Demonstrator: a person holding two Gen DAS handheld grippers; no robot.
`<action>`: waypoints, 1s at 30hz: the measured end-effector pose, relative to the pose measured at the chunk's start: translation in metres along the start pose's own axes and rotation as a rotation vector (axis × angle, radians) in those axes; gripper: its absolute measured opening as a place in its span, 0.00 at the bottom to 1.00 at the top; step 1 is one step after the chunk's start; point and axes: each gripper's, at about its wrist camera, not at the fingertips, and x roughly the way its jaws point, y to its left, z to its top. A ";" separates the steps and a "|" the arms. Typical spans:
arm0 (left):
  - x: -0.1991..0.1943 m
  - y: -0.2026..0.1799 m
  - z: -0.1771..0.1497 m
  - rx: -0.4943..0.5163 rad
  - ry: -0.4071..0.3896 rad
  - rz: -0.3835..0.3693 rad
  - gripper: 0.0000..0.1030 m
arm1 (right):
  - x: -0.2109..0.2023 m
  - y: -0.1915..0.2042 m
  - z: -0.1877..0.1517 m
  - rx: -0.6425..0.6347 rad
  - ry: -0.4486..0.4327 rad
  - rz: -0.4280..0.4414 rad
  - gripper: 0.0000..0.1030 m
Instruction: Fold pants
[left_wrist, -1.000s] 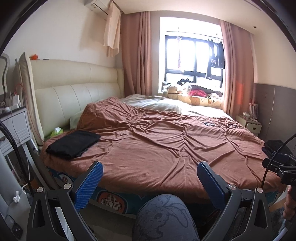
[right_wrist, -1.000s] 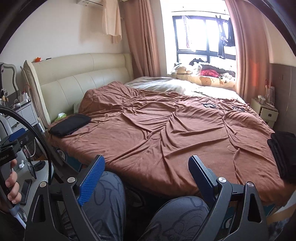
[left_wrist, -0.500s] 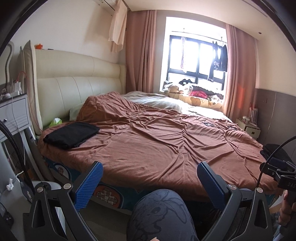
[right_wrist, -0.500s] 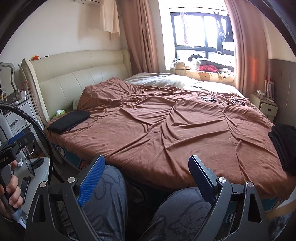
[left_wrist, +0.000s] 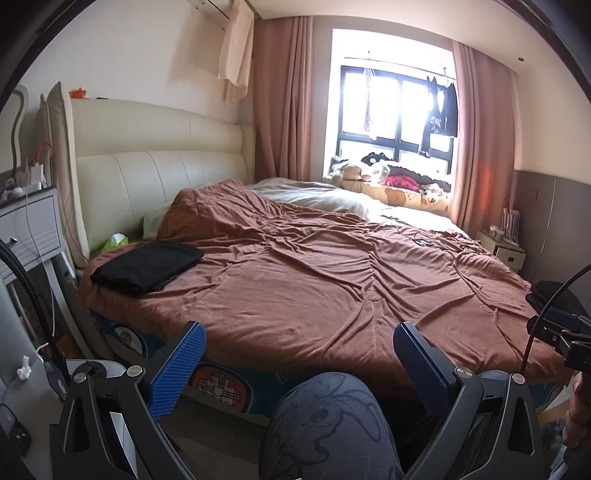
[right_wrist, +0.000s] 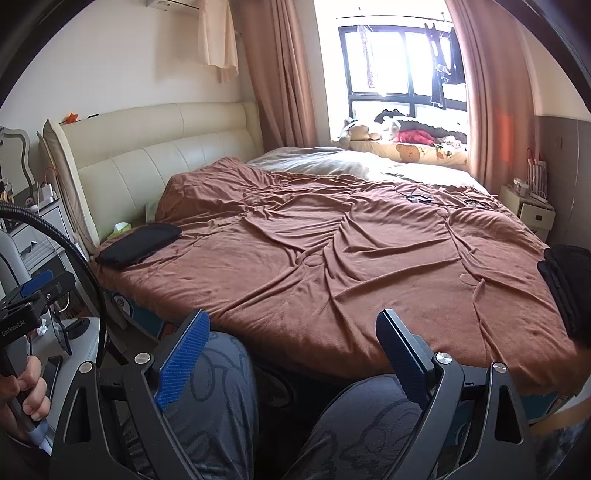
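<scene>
A folded black garment (left_wrist: 147, 265) lies on the brown bedspread (left_wrist: 314, 288) at the bed's near left corner; it also shows in the right wrist view (right_wrist: 138, 244). A second pile of black clothing (right_wrist: 569, 288) sits at the bed's right edge. My left gripper (left_wrist: 299, 354) is open and empty, held off the bed's front edge above the person's knee. My right gripper (right_wrist: 291, 343) is open and empty, also short of the bed above the person's legs.
A cream padded headboard (left_wrist: 155, 173) stands at the left, with a grey nightstand (left_wrist: 26, 229) beside it. Stuffed toys (left_wrist: 369, 170) line the window sill. A small white cabinet (right_wrist: 532, 210) stands at the right. The person's knees (right_wrist: 221, 398) fill the foreground.
Both grippers have shifted slightly with the view tilting, staying open and empty. Nothing on the bed has moved.
</scene>
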 end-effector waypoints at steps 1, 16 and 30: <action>0.000 0.001 0.000 -0.002 0.003 0.002 0.99 | 0.000 0.001 -0.001 0.000 0.001 0.001 0.89; -0.008 0.006 0.001 -0.002 -0.005 0.002 0.99 | -0.005 0.002 -0.001 -0.003 -0.007 0.007 0.89; -0.015 0.008 0.005 -0.005 -0.017 0.001 0.99 | -0.009 0.002 -0.001 0.007 -0.015 0.012 0.89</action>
